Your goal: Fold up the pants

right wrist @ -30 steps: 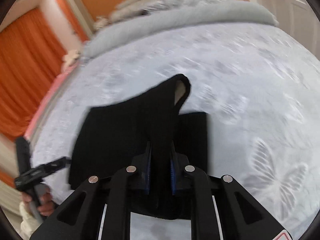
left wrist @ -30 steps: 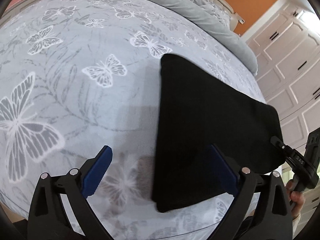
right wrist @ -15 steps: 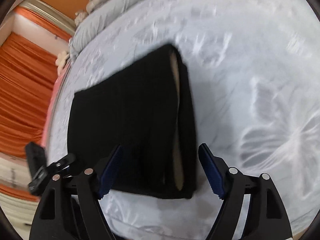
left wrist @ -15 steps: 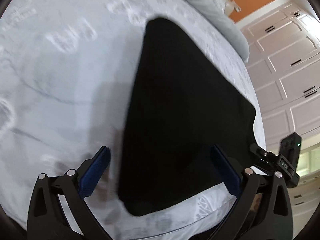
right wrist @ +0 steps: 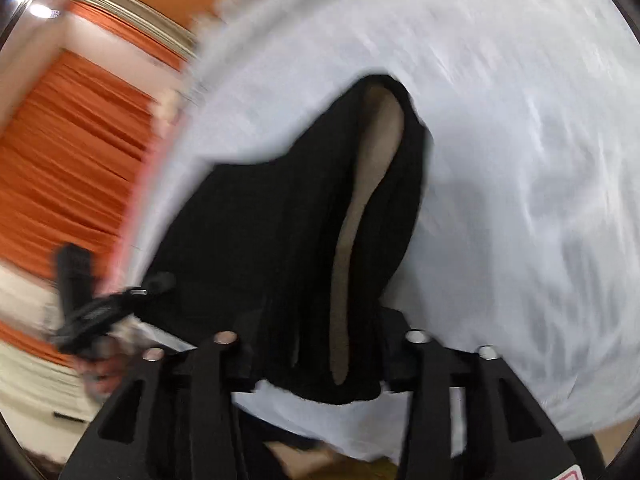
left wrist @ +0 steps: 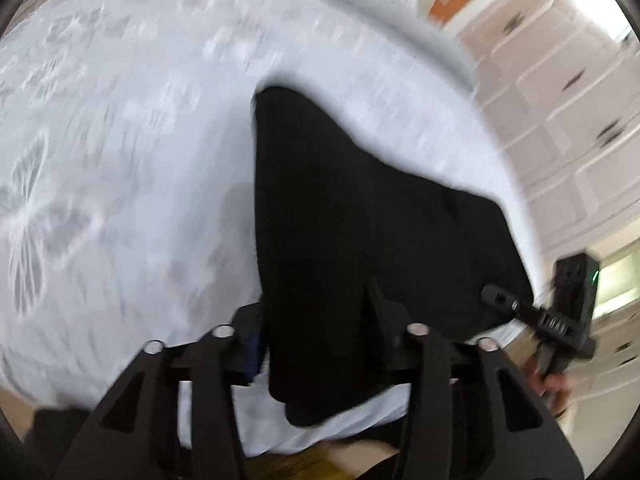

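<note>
The black folded pants (left wrist: pixel 352 232) lie on the butterfly-print bed cover (left wrist: pixel 120 160), reaching to the near edge. In the left wrist view my left gripper (left wrist: pixel 316 328) has its jaws partly closed around the pants' near left corner, the cloth filling the gap. In the right wrist view my right gripper (right wrist: pixel 320 344) straddles the near right end of the pants (right wrist: pixel 280 220), where a tan lining (right wrist: pixel 360 200) shows in the fold. The frames are blurred. Each gripper shows in the other's view: the right one (left wrist: pixel 560 312) and the left one (right wrist: pixel 92 308).
White panelled wardrobe doors (left wrist: pixel 568 100) stand right of the bed. Orange curtains (right wrist: pixel 68 152) hang on the left side. A grey duvet roll (left wrist: pixel 360 12) lies at the far end of the bed. The near edge of the bed (left wrist: pixel 360 428) is right below the grippers.
Both grippers have come down onto the near edge of the pants and their jaws have narrowed around the cloth. One second ago the right gripper held a lifted fold, then let it go.
</note>
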Motion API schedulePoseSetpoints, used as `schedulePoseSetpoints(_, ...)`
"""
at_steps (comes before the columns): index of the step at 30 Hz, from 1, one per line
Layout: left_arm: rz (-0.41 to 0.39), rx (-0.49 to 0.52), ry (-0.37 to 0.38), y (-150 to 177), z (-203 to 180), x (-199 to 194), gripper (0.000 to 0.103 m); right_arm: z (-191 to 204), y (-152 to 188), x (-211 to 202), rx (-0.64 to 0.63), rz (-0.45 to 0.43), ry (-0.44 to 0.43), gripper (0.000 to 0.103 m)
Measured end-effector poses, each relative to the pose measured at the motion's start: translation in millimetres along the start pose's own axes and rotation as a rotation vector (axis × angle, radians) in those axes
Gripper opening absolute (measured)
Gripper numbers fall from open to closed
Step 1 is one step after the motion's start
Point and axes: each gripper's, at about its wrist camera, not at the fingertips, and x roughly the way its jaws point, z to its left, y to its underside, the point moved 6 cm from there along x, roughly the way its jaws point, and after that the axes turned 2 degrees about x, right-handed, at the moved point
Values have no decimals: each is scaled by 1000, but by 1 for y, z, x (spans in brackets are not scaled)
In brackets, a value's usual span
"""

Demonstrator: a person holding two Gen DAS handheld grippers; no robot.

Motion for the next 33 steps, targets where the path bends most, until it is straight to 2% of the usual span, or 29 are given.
schedulePoseSetpoints(1,17,6,-63,10,7,13,57,-9,5,7,31,-3,-13,62)
schedulePoseSetpoints(2,-16,-11,-65,17,13,19,67,-11,6,0,76,-46,-77,67)
schedulePoseSetpoints(3,-45,-36,-41,18,15,18,72,-9,6,-4,82,-38,-78,71)
schedulePoseSetpoints(4,-50,-64,-16,17,15,17,78,-7,5,-6,71,-33,-62,80)
schedulePoseSetpoints(5,-40,-83,26,14,13,18,93,-6,4,-6,49,-46,-47,83)
schedulePoseSetpoints(7,-27,-108,63,12,11,25,96,-7,7,1,38,-51,-36,86)
schedulePoseSetpoints(10,-29,-118,48,10,10,35,98,5,9,6,-5,-69,-10,87)
schedulePoseSetpoints(11,-30,-114,47,8,7,36,96,9,10,8,-15,-76,2,86)
schedulePoseSetpoints(12,-23,-102,59,6,3,37,84,12,10,10,-19,-89,13,84)
schedulePoseSetpoints(14,-27,-106,61,7,-1,38,70,14,7,12,-35,-92,7,73)
schedulePoseSetpoints(15,-32,-120,71,7,0,37,58,15,7,13,-20,-98,0,72)
schedulePoseSetpoints(17,-32,-160,117,6,-2,38,45,11,9,11,7,-110,-24,53)
schedulePoseSetpoints(19,-36,-204,149,8,2,33,37,11,7,10,30,-124,-55,42)
schedulePoseSetpoints(21,-48,-205,147,6,-1,25,28,16,6,1,15,-148,-46,39)
schedulePoseSetpoints(24,-78,-163,119,4,-14,7,23,29,5,-14,-3,-184,-49,37)
schedulePoseSetpoints(28,-109,-122,149,-8,-32,-27,22,47,3,-40,-30,-217,-63,36)
schedulePoseSetpoints(33,-154,-67,160,-19,-35,-70,22,70,-6,-74,-63,-243,-106,36)
